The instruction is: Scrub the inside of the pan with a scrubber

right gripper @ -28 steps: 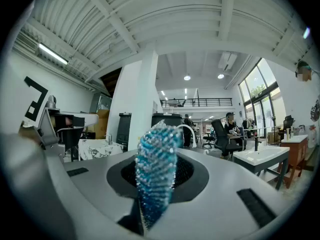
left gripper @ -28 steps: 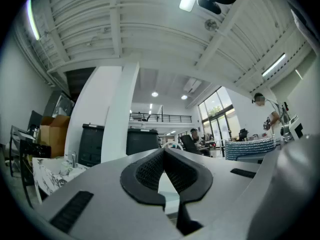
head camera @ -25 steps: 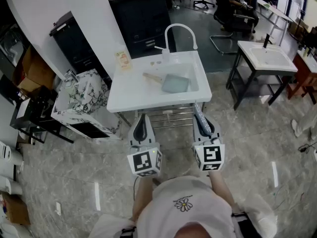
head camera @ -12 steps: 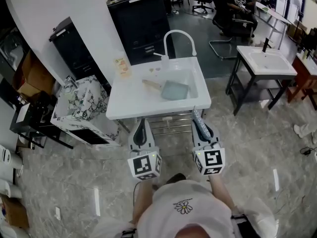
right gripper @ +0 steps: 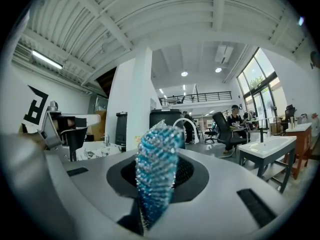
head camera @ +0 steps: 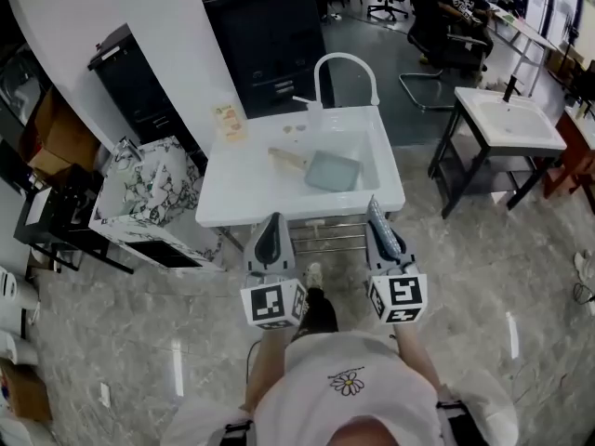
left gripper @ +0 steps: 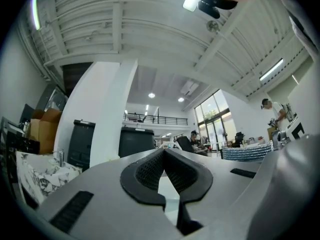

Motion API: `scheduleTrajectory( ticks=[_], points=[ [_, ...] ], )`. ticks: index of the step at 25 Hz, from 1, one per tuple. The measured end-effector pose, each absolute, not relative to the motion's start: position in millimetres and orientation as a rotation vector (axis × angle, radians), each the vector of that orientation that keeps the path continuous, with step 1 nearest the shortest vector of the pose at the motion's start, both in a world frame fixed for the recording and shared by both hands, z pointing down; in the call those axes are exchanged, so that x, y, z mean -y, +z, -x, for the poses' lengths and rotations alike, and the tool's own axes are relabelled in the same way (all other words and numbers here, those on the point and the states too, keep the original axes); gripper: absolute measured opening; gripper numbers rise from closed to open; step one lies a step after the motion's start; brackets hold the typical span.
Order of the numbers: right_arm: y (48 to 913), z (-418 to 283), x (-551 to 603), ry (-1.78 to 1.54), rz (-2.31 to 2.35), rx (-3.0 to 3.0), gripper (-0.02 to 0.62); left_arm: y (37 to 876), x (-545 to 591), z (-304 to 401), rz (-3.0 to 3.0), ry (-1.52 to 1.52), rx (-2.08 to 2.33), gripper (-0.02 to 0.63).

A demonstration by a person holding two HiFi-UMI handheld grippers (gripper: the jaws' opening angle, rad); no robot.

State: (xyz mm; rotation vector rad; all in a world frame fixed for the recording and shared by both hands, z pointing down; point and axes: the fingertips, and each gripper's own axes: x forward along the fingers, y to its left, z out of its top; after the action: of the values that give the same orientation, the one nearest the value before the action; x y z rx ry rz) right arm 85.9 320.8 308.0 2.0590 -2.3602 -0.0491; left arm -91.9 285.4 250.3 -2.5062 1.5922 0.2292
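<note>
A grey-blue pan (head camera: 332, 170) with a wooden handle (head camera: 288, 157) lies in the basin of a white sink unit (head camera: 251, 189) ahead of me. My left gripper (head camera: 271, 227) is held in front of the sink's near edge, shut with nothing in it; in the left gripper view (left gripper: 164, 156) the dark pads meet. My right gripper (head camera: 378, 215) is beside it, shut on a sparkly blue scrubber (right gripper: 157, 171) that stands up between the jaws. Both grippers are short of the sink, apart from the pan.
A white curved faucet (head camera: 344, 68) rises at the back of the sink. A marbled cabinet (head camera: 149, 193) stands to the left, black cabinets (head camera: 265, 26) behind. A second white sink table (head camera: 511, 119) is to the right. A person sits in an office chair (head camera: 456, 17) far back.
The sink has come a little closer in the head view. Both grippers stay side by side, the right still holding the scrubber.
</note>
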Motion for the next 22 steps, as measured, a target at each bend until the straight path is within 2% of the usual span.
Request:
scheduleTrajectory(
  ticks=[9, 22],
  points=[
    [298, -94, -198, -0.058, -2.067, 2.346, 0.058, 239, -156, 85, 2.545, 0.275, -1.542, 0.017],
    [266, -88, 51, -0.049, -2.101, 2.300, 0.058, 210, 95, 68, 2.601, 0.342, -1.427, 0.017]
  ],
)
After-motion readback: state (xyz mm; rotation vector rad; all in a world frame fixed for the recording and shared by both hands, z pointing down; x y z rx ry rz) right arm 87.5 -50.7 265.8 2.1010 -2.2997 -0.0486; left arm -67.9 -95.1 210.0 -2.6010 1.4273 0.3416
